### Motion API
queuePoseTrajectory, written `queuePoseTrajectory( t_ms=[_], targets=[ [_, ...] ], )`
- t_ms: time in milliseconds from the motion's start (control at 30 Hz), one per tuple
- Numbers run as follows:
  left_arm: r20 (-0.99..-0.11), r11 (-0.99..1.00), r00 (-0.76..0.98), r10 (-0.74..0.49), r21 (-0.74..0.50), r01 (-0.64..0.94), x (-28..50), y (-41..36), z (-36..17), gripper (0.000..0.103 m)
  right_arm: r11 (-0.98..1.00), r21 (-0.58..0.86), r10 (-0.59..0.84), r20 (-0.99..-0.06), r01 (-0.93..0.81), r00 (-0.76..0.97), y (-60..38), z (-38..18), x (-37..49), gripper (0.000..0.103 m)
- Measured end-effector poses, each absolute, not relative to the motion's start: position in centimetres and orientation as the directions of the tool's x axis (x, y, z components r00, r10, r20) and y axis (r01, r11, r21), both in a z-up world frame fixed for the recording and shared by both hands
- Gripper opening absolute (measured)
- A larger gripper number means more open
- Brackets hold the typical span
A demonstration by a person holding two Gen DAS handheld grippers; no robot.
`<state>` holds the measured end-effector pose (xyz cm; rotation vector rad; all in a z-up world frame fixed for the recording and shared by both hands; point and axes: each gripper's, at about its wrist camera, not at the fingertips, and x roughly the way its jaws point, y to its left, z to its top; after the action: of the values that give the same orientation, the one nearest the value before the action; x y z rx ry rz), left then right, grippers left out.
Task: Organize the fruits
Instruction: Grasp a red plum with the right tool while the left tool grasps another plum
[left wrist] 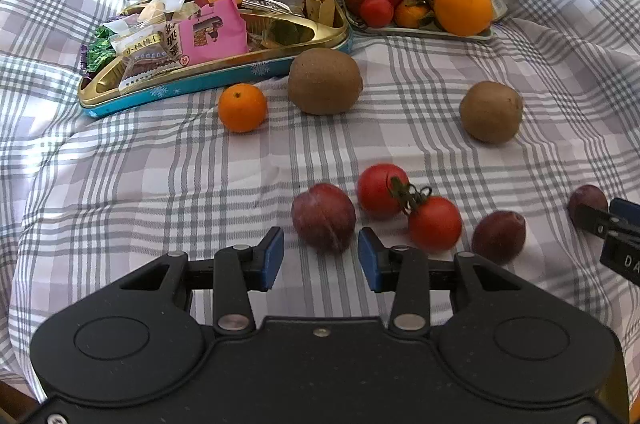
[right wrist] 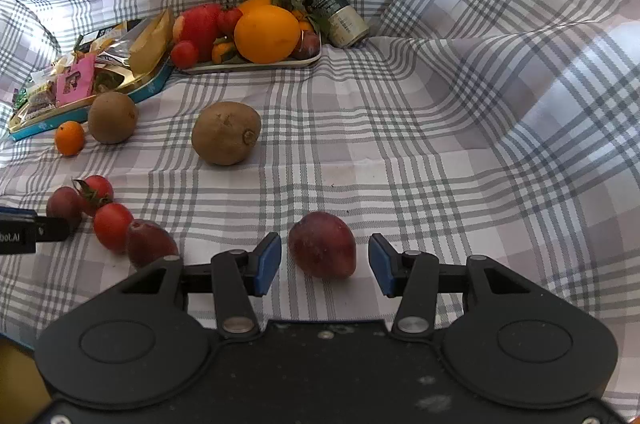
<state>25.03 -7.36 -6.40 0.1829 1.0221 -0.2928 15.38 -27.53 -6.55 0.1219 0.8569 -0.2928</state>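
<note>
Loose fruit lies on a checked cloth. In the left wrist view, my left gripper (left wrist: 321, 256) is open, its blue pads either side of a dark plum (left wrist: 323, 216) just ahead. Beyond lie two cherry tomatoes (left wrist: 408, 201), another plum (left wrist: 499, 236), two kiwis (left wrist: 325, 81) (left wrist: 491, 111) and a small mandarin (left wrist: 242, 107). In the right wrist view, my right gripper (right wrist: 325, 264) is open around a third plum (right wrist: 322, 250), not touching it. A fruit tray (right wrist: 256, 65) holds an apple, oranges and tomatoes at the back.
A gold and blue tin (left wrist: 192, 83) full of snack packets sits at the back left. A green drink can (right wrist: 336, 15) lies tilted behind the fruit tray. The cloth rises in folds at the back and right.
</note>
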Motion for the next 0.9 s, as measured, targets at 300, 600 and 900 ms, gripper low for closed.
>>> queuePoseTrajectory(
  t_ms=[300, 600, 900],
  targets=[
    [-0.869, 0.947, 0.471, -0.151, 0.009, 0.321, 26.4, -7.9, -7.6, 0.049, 0.955, -0.015, -0.199, -0.774, 0.296, 0.602, -27.7, -8.0, 16.4, 0.05],
    [-0.87, 0.95, 0.471, -0.145, 0.01, 0.311, 27.3, -8.2, -8.1, 0.05, 0.957, -0.022, -0.2, -0.772, 0.288, 0.604, -27.5, -8.7, 16.8, 0.05],
    [-0.868, 0.955, 0.471, -0.158, -0.013, 0.297, 27.5, -7.8, -8.0, 0.047, 0.957, -0.008, -0.192, -0.764, 0.288, 0.616, -27.5, -8.5, 16.6, 0.042]
  ],
)
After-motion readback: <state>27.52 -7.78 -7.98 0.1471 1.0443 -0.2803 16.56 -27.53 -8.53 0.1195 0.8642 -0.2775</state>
